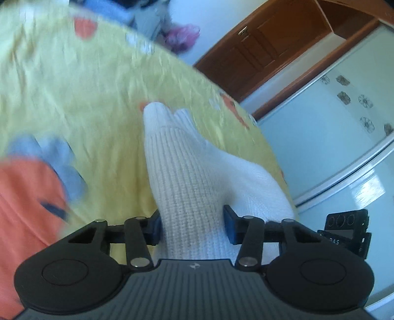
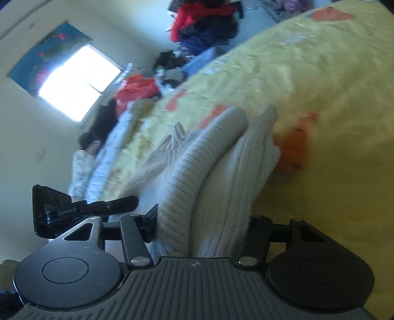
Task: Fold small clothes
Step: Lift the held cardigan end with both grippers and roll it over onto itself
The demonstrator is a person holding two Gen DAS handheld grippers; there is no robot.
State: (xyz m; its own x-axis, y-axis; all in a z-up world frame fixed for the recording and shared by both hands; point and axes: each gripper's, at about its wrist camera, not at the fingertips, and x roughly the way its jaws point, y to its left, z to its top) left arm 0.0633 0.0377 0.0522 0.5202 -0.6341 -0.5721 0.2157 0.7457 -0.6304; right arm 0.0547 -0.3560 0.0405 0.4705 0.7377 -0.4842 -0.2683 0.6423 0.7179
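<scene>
A cream ribbed knit garment (image 1: pixel 187 172) lies stretched over the yellow bedsheet (image 1: pixel 86 98). Its near end runs up between the pads of my left gripper (image 1: pixel 193 229), which is shut on it. In the right wrist view the same knit (image 2: pixel 197 160) is bunched in thick folded layers that fill the gap of my right gripper (image 2: pixel 200 229), also shut on it. The right-hand pad in that view is hidden behind the cloth. The garment's far end rests on the sheet (image 2: pixel 320 73) in both views.
An orange garment (image 1: pixel 24 197) and a blue-grey one (image 1: pixel 56 157) lie blurred at the left of the bed. Piles of clothes (image 2: pixel 204 22) and a red cloth (image 2: pixel 138 88) sit beyond the bed's far edge. A wooden door (image 1: pixel 258 49) and a pale wardrobe (image 1: pixel 332 135) stand behind.
</scene>
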